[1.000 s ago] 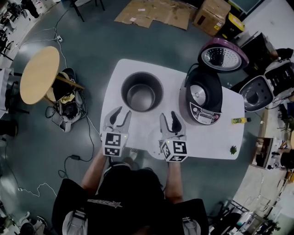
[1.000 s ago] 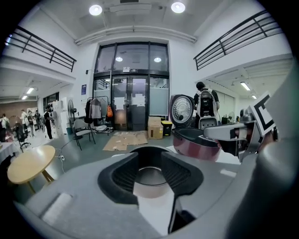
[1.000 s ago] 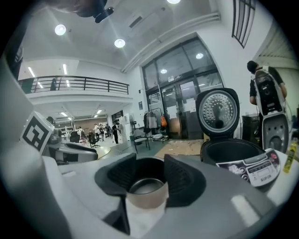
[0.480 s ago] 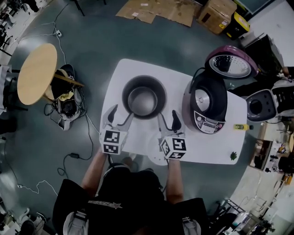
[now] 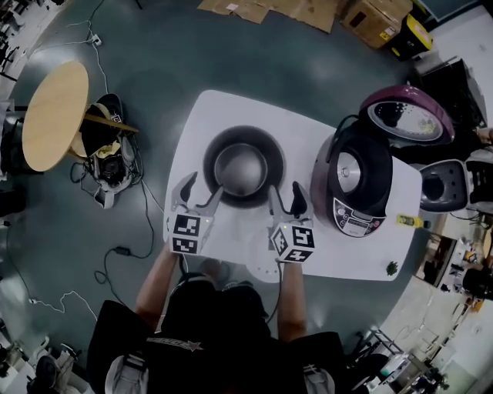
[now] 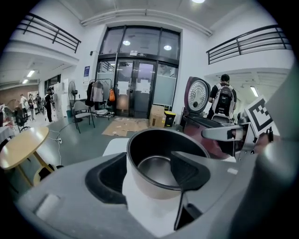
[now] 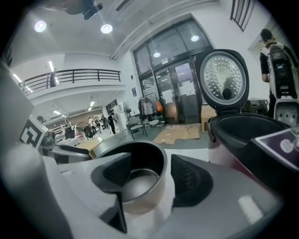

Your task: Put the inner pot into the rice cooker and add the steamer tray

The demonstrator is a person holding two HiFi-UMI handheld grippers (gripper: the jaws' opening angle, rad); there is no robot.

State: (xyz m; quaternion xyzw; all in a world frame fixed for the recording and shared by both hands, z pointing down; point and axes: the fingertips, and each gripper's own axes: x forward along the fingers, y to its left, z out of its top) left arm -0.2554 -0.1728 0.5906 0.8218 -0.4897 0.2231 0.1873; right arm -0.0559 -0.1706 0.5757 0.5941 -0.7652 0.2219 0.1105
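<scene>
The metal inner pot (image 5: 243,165) stands upright in the middle of the white table (image 5: 192,123). My left gripper (image 5: 202,190) is open at the pot's near left rim. In the left gripper view the pot (image 6: 161,163) has its wall between the jaws, one outside and one over the inside, pads apart from it. My right gripper (image 5: 286,192) is open at the near right rim and straddles the pot (image 7: 140,175) the same way. The dark rice cooker (image 5: 360,183) stands to the right with its lid (image 5: 407,113) raised. A pale round piece (image 5: 262,268), perhaps the steamer tray, lies at the table's near edge.
A small yellow item (image 5: 406,221) and a dark green one (image 5: 391,268) lie on the table's right end. A round wooden table (image 5: 52,115), a bag and cables are on the floor to the left. Cardboard boxes (image 5: 376,21) sit at the back, another cooker (image 5: 441,185) to the right.
Both grippers have moved forward and down to the pot and opened wider. Their jaws now stand on either side of its near rim.
</scene>
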